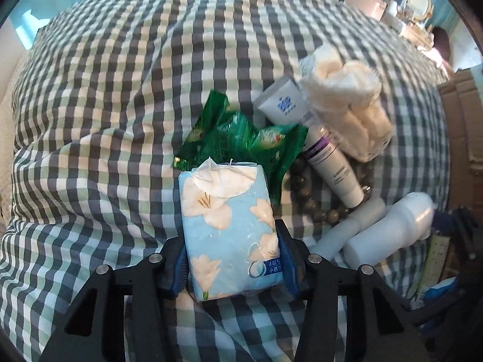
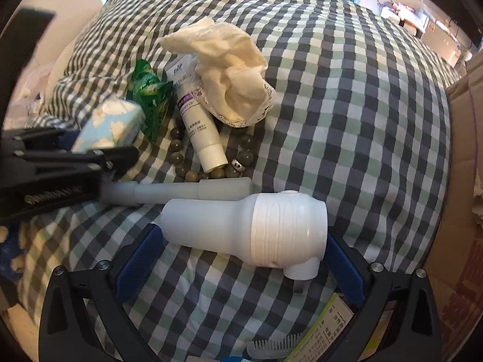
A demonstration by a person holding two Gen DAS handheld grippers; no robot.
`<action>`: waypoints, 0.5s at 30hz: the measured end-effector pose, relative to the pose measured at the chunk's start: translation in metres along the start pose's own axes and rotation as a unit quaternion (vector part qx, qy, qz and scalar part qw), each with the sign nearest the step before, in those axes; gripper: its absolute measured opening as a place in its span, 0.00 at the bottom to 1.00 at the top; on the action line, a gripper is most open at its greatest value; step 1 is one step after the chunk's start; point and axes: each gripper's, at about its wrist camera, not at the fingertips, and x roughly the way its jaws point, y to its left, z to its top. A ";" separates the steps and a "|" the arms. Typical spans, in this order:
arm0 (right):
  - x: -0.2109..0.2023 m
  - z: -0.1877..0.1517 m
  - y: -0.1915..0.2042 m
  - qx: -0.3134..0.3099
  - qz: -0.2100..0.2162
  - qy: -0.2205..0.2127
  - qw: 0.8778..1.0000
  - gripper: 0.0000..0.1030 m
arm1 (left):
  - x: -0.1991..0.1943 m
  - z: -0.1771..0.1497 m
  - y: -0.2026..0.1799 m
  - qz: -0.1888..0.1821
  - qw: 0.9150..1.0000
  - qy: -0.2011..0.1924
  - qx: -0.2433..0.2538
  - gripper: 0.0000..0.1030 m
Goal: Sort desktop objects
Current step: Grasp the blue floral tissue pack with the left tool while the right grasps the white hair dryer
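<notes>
Your left gripper (image 1: 232, 259) has its blue pads against both long sides of the light-blue tissue pack printed with cream flowers (image 1: 229, 232), pinching it at its near end, while the pack's far end, where a white tissue sticks out of the opening, points toward the heap of objects on the checked grey, green and white cloth (image 1: 105, 105). Take that tissue pack as your landmark. Just beyond its far end lie crumpled green foil sachets (image 1: 241, 138), partly tucked under it. Beyond the sachets and to the right is a white tube with blue print (image 1: 283, 105), and beside that a longer white tube with a purple band (image 1: 332, 163) lies across a string of dull green beads (image 1: 320, 211). Further right of the tissue pack sits a clear bag stuffed with cream cotton pads (image 1: 347, 102), touching both tubes. To the pack's near right you have a slim white plastic pipe (image 1: 347, 229) and, next to it, a fat white plastic bottle-shaped nozzle with a ribbed band (image 2: 253, 226). Your right gripper (image 2: 241, 259) stands spread wide around that nozzle, with one blue pad near each end; from this view you cannot tell whether either pad touches it. A pale comb (image 2: 277, 347) and a printed card box (image 2: 332, 328) lie at the near edge under the right gripper, and a brown cardboard carton (image 2: 465, 211) stands well to the right of everything.
</notes>
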 end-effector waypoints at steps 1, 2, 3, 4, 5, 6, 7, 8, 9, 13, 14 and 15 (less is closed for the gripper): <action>0.000 0.000 0.003 0.001 -0.007 -0.002 1.000 1.00 | -0.005 0.002 -0.001 -0.007 1.000 -0.007 -0.002 0.49; 0.001 0.001 0.006 0.001 -0.014 -0.004 1.000 1.00 | -0.009 0.007 -0.002 -0.013 1.000 -0.013 -0.003 0.49; 0.001 0.002 0.008 0.001 -0.018 -0.005 1.000 1.00 | -0.014 0.007 -0.004 -0.018 1.000 -0.019 -0.004 0.49; 0.003 0.004 0.010 0.003 -0.023 -0.005 1.000 1.00 | -0.018 0.007 -0.006 -0.022 0.999 -0.024 -0.003 0.49; 0.005 0.006 0.013 0.008 -0.028 -0.005 1.000 1.00 | -0.021 0.006 -0.008 -0.025 0.999 -0.029 -0.004 0.49; 0.006 0.006 0.018 0.014 -0.036 -0.006 0.999 1.00 | -0.024 0.005 -0.010 -0.027 0.999 -0.034 -0.004 0.49; 0.008 0.006 0.025 0.016 -0.045 -0.007 0.999 1.00 | -0.027 0.003 -0.012 -0.029 0.999 -0.038 -0.005 0.49; 0.009 0.007 0.030 0.014 -0.055 -0.006 0.998 1.00 | -0.031 0.003 -0.014 -0.033 0.999 -0.043 -0.006 0.49; 0.010 0.007 0.035 0.012 -0.065 -0.008 0.998 1.00 | -0.032 0.004 -0.012 -0.037 0.998 -0.046 -0.007 0.49; 0.016 0.012 0.048 0.009 -0.087 -0.005 0.996 1.00 | -0.032 0.012 0.015 -0.054 0.997 -0.048 -0.017 0.49; 0.016 0.014 0.050 0.011 -0.087 0.000 0.996 1.00 | -0.028 0.015 0.026 -0.061 0.997 -0.047 -0.021 0.49; 0.015 0.014 0.053 0.009 -0.089 0.002 0.996 1.00 | -0.031 0.017 0.032 -0.066 0.996 -0.048 -0.023 0.49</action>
